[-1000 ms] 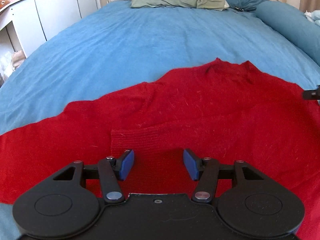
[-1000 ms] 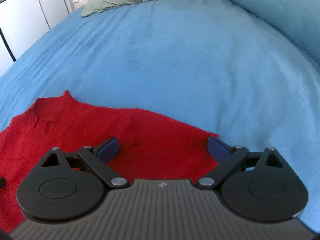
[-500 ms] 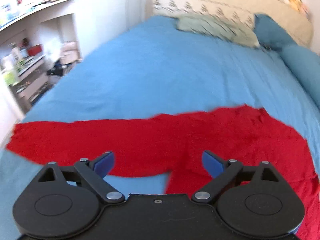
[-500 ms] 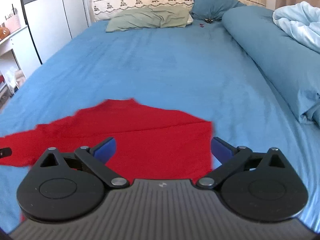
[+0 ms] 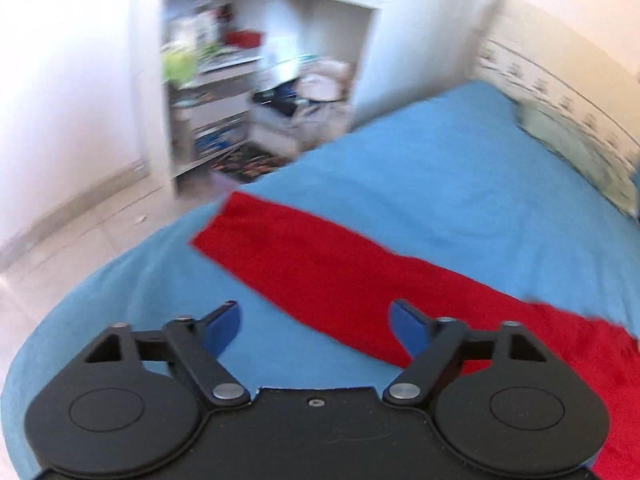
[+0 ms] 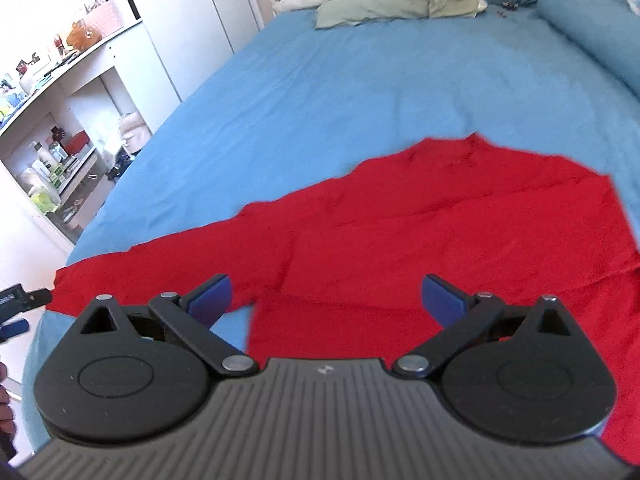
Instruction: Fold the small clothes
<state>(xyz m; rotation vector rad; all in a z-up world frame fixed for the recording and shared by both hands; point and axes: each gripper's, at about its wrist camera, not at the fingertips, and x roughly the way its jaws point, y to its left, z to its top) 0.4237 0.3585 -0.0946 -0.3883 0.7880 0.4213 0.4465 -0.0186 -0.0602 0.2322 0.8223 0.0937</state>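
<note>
A: What is the biggest thing you can see?

B: The big bed with the blue sheet. It fills most of both my views. At its far end lies a flat pale green pillow.

A: And where is the thing you fold?

B: The soft red knit sweater lies flat on the blue sheet. In my right view its body is just in front of my right gripper and runs under it. Its one long red sleeve is stretched out to my left, to the edge of the bed. In my left view that sleeve runs slantwise across the sheet, from the far left down to the near right, and passes under the right finger of my left gripper.

A: Are your grippers pinching it?

B: No. Both have their blue pads spread wide and nothing is between them. The left one's left pad is over bare blue sheet.

A: How do you hold them?

B: Both are above the bed and tipped down toward it. The left one points off to the side, toward the white shelves full of small things. That view is blurry. The right one points up the bed, toward the pillow. My left gripper's tip shows at the left edge of the right view, near the sleeve's end.
</note>
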